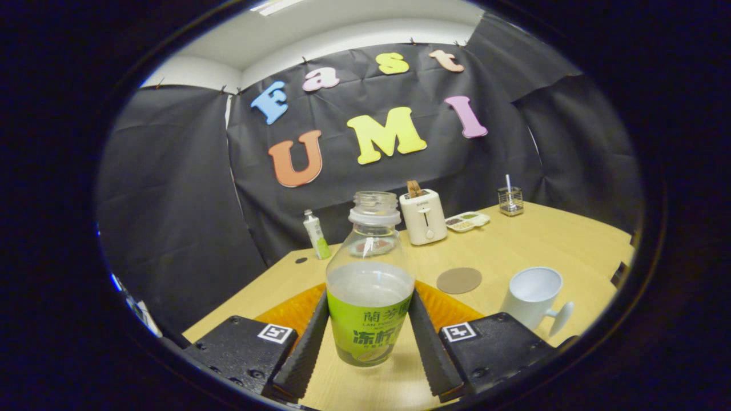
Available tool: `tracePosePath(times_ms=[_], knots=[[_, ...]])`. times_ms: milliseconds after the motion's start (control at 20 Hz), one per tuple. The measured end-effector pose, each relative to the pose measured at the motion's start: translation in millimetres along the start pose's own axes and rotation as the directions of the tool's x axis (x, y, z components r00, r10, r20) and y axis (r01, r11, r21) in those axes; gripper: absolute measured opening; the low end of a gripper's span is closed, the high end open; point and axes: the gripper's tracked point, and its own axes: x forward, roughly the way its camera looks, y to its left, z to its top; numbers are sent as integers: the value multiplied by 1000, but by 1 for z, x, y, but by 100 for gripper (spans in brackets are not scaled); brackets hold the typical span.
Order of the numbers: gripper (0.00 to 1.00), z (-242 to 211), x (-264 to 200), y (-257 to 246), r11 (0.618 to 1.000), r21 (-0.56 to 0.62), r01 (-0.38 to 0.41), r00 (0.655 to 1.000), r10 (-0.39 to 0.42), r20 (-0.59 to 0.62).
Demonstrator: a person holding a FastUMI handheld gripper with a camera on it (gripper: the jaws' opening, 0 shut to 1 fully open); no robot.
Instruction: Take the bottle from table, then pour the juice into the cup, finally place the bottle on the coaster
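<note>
A clear uncapped bottle (370, 285) with a green label and pale juice about half way up stands upright between my fingers. My gripper (368, 299) is shut on the bottle, both fingers pressing its label from either side. Whether its base touches the wooden table (559, 245) I cannot tell. A white cup (534, 297) with its handle to the right stands empty just ahead of the right finger. The round brown coaster (458, 280) lies flat on the table between the bottle and the cup, a little farther off.
An orange mat (285, 311) lies under and behind the bottle. At the table's far edge stand a white toaster (423, 217), a white-and-green tube (316, 234), a small snack tray (468, 221) and a wire holder (510, 201).
</note>
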Motion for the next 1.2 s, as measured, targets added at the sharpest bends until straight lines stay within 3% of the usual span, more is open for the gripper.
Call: tracePosePath(times_ms=[200, 500, 750, 1000, 1200], knots=[[80, 2, 6, 4, 981, 187, -41, 999, 47, -26], [80, 21, -1, 9, 881, 455, -128, 992, 122, 42], [79, 46, -8, -1, 713, 663, -228, 973, 180, 141], [79, 57, -10, -17, 595, 767, -240, 970, 176, 167], [79, 65, -6, -14, 428, 862, -273, 956, 218, 195]])
